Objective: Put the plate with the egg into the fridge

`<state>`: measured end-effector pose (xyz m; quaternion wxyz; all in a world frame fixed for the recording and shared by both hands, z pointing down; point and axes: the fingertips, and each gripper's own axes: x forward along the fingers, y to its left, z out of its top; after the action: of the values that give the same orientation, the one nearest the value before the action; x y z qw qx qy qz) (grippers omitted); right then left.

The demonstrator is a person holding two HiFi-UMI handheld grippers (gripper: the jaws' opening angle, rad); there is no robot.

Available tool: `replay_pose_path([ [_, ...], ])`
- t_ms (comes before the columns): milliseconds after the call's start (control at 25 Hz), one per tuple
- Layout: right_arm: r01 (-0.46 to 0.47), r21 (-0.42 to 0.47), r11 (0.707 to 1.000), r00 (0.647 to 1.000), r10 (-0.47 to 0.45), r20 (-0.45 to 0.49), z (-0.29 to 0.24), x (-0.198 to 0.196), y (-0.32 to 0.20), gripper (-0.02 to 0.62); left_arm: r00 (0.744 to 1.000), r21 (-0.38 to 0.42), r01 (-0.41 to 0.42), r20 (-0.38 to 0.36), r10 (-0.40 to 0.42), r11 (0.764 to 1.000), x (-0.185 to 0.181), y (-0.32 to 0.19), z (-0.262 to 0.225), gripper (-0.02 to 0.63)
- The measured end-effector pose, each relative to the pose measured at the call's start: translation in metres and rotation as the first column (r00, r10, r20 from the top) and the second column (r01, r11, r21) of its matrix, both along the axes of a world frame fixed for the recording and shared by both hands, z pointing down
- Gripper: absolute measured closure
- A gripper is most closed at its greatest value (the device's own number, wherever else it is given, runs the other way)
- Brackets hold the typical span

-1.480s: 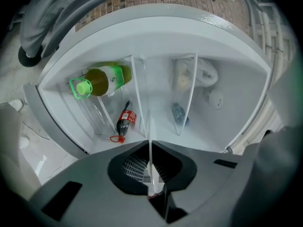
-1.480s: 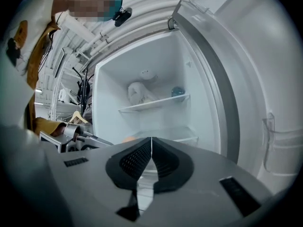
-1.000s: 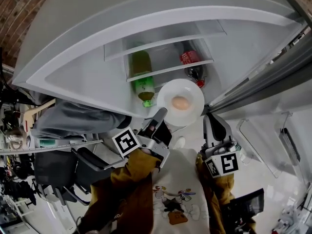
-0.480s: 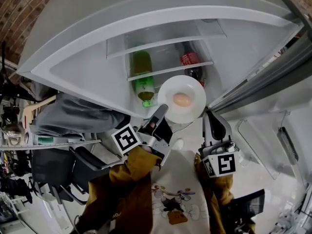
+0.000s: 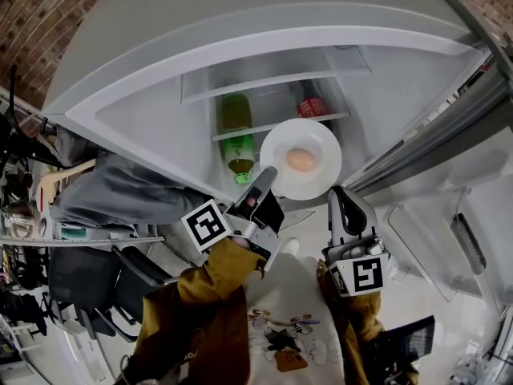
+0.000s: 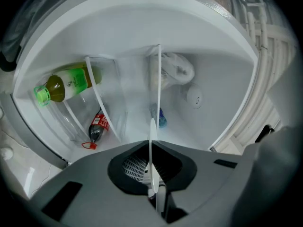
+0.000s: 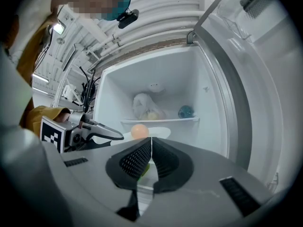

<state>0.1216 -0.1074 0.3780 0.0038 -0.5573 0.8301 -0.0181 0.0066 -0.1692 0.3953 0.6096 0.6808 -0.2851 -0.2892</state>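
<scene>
White plate (image 5: 319, 139) with the egg (image 5: 300, 160) has edged up toward the open fridge (image 5: 264, 62) but is not yet on a shelf. The left hand-held gripper (image 5: 268, 176) is clamped on its rim. The right hand-held gripper (image 5: 341, 196) hangs beside it, jaws together, empty.

fridge shelf (image 7: 182, 120), white bag (image 7: 143, 106), blue object (image 7: 185, 111)

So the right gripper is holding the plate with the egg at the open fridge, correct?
No, the left gripper holds it: the left gripper view shows its jaws shut on the rim of the plate. The egg and the open fridge are right.
</scene>
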Motion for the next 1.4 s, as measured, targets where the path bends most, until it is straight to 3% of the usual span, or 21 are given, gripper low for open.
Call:
replay_pose_path([
  [640, 0.036, 0.029, 0.999, 0.999, -0.035, -0.032, -0.008, -0.015, -0.001, 0.588, 1.000, 0.056, -0.004, 0.006, 0.003, 0.998, 0.002, -0.021, -0.030, 0.586],
  [840, 0.059, 0.037, 0.998, 0.998, -0.060, 0.021, -0.011, -0.018, -0.005, 0.588, 1.000, 0.072, 0.013, 0.013, -0.014, 0.997, 0.001, -0.027, -0.036, 0.587],
  [1400, 0.069, 0.063, 0.996, 0.998, -0.070, 0.004, -0.022, -0.026, -0.017, 0.588, 1.000, 0.086, 0.014, 0.022, -0.016, 0.996, 0.009, -0.046, -0.049, 0.586],
])
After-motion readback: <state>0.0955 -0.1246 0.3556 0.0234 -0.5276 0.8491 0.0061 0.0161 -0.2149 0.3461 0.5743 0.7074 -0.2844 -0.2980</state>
